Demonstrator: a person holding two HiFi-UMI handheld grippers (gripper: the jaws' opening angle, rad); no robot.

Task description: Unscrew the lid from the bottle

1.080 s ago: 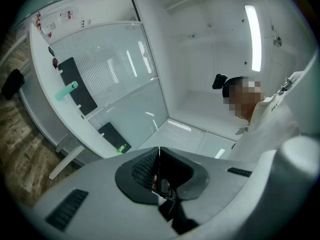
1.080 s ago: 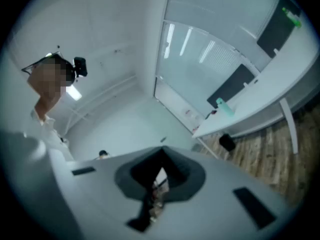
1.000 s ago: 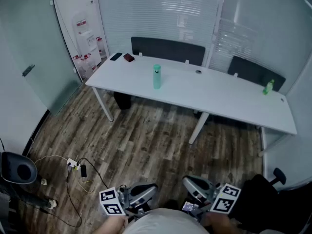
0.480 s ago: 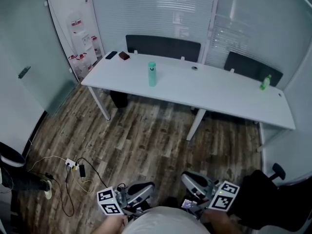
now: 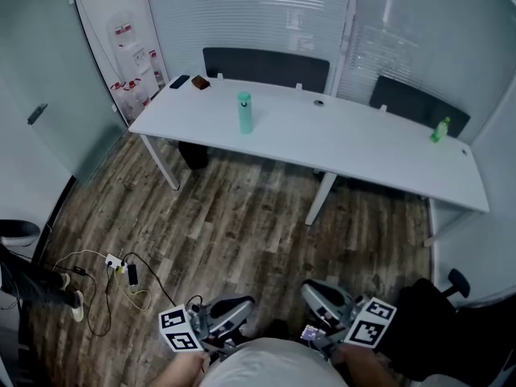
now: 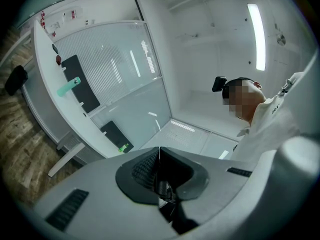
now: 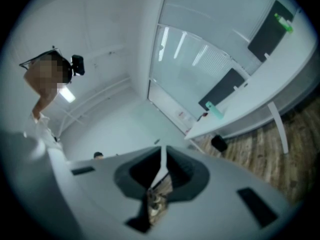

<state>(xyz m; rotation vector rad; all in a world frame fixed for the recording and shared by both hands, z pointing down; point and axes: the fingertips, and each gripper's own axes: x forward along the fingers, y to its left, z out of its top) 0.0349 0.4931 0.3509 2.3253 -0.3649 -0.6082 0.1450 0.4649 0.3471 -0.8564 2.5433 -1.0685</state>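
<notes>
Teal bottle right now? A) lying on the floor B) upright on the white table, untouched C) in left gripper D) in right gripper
B: the teal bottle stands on the white table, far from the left gripper and right gripper, both shut and empty.

Bright ceiling light (image 6: 260, 36), fisheye-dark edges (right gripper view blurry).

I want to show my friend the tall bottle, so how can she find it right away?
Find the long white table in front of the frosted glass wall. On its left half a pale teal bottle stands upright, alone. It is taller and paler than the small bright green bottle at the table's far right end, and the dark things at the left corner lie flat.
</notes>
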